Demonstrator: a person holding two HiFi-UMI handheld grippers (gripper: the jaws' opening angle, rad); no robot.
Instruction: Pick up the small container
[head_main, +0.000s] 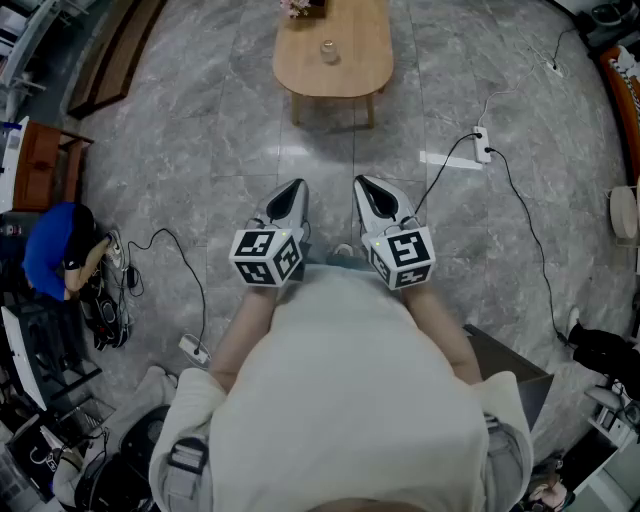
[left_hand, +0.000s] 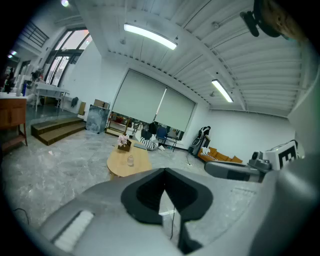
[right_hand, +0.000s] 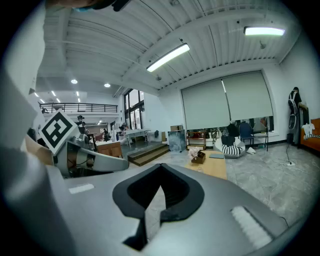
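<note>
The small clear container (head_main: 328, 48) stands on a low wooden table (head_main: 350, 70) far ahead of me, across the grey floor. From the left gripper view the container (left_hand: 131, 160) looks tiny on the table (left_hand: 125, 167). Both grippers are held close to my body, pointing toward the table. My left gripper (head_main: 296, 186) is shut with nothing in it, its jaw tips meeting (left_hand: 164, 171). My right gripper (head_main: 362, 183) also looks shut and empty, tips together (right_hand: 161, 167). In the right gripper view the table (right_hand: 215, 169) lies well beyond the jaws.
A box with pink flowers (head_main: 297, 8) sits at the table's far end. A power strip (head_main: 482, 146) and cables trail over the floor at the right. Another cable (head_main: 190, 290) and clutter with a blue item (head_main: 50, 250) lie at the left. Wooden steps (left_hand: 55, 130) stand far left.
</note>
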